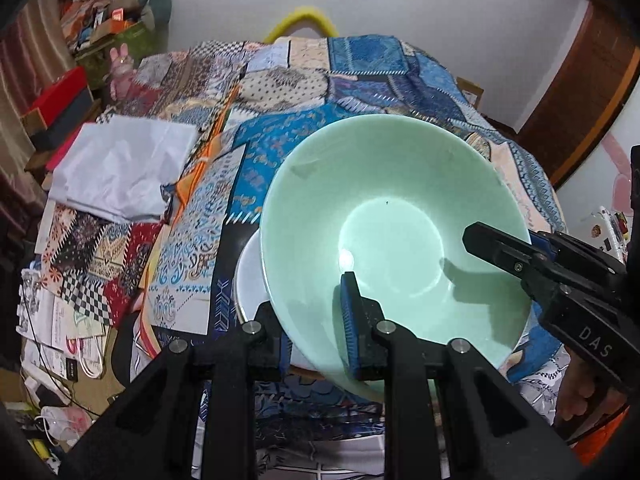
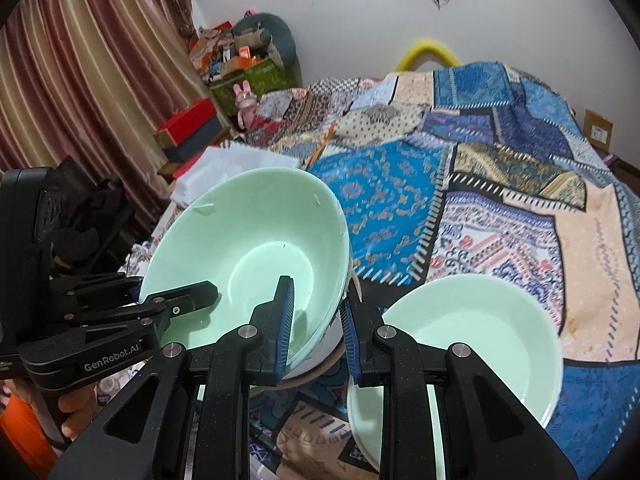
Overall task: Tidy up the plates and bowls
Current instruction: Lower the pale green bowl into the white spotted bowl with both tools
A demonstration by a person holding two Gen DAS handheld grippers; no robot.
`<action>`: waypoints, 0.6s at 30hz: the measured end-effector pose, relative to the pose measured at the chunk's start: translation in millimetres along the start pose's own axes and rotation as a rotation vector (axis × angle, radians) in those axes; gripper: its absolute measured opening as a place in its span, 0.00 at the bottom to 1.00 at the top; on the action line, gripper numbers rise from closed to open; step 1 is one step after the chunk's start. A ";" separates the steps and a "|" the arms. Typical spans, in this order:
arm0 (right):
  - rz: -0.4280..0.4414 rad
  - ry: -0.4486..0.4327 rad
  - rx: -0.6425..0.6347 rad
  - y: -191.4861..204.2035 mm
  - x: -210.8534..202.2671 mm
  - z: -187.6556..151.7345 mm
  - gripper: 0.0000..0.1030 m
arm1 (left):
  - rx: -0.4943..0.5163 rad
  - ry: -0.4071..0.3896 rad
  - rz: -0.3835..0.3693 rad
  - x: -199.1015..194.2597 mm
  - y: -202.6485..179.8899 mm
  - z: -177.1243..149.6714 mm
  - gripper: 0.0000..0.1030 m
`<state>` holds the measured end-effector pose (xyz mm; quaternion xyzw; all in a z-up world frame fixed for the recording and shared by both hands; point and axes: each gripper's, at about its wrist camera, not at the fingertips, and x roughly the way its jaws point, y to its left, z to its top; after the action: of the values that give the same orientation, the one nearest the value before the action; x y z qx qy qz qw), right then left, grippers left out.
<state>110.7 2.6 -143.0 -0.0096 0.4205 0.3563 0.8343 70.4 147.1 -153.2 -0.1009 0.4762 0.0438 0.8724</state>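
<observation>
Over the patchwork cloth (image 2: 400,200) covering the bench, a large mint-green bowl (image 1: 384,216) hung tilted, its rim caught on two sides. The left gripper (image 1: 316,320) had its jaws pinching the near rim, one blue pad inside the bowl. The right gripper (image 2: 318,324) had its jaws straddling the opposite rim, though whether they pressed the wall could not be told. Beneath the bowl sat a white plate (image 1: 250,280). A second green bowl (image 2: 480,336) rested just beside it.
</observation>
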 end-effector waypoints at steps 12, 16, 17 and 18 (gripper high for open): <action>0.018 0.090 0.011 4.3 35.2 -10.1 0.20 | -0.038 0.078 0.003 34.3 25.8 -14.5 0.20; 0.018 0.111 0.017 2.8 42.1 -12.7 0.20 | -0.044 0.097 0.002 43.0 29.5 -16.5 0.20; 0.018 0.114 0.018 2.4 43.1 -12.4 0.20 | -0.046 0.100 0.000 45.3 30.4 -17.1 0.20; 0.017 0.117 0.020 2.1 44.1 -12.5 0.20 | -0.047 0.103 -0.002 46.6 31.5 -17.6 0.20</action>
<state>118.1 26.0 -181.7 -0.0186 0.4721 0.3582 0.8052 75.8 173.1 -205.8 -0.1238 0.5191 0.0488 0.8443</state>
